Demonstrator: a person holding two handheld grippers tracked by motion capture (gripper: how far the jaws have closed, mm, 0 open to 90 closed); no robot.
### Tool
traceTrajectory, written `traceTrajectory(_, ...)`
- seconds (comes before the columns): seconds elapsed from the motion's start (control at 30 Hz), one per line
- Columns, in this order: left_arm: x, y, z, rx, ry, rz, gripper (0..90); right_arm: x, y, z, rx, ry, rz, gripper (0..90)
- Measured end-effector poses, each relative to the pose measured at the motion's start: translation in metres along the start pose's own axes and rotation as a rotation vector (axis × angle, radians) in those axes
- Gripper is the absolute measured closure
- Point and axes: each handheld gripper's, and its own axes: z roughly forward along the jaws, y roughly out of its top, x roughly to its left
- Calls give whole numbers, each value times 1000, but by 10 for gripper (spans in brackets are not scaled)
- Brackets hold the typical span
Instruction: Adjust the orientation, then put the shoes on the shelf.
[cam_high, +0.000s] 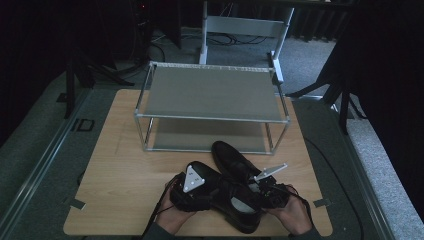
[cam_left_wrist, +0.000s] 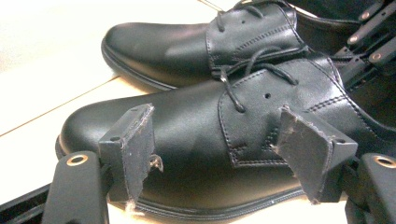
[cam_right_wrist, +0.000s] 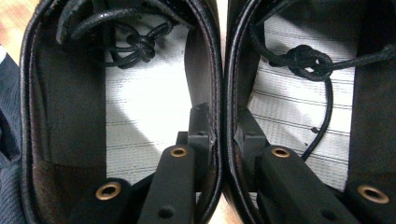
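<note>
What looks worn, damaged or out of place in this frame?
The left gripper's pads are frayed, with torn, ragged edges, seen in the left gripper view. The right gripper pinches both shoes' inner walls together. Nothing is spilled.

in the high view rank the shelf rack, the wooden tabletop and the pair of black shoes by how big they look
1. Wooden tabletop, largest.
2. Shelf rack.
3. Pair of black shoes, smallest, though partly hidden by the grippers.
</note>
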Motion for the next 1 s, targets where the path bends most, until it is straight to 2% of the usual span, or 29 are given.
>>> traceTrajectory(0.27,5,2,-3,-19,14,-15,284,2,0,-3,-32,0,14,807)
traceTrajectory(0.53,12,2,-10,-34,43,-27,284,3,3,-10,-71,25,37,808)
traceTrajectory(0.7,18,3,-16,-52,66,-41,284,3,4,-13,-77,39,24,808)
traceTrajectory(1.0,29,5,-25,-72,90,-67,284,2,4,-17,-95,33,28,808)
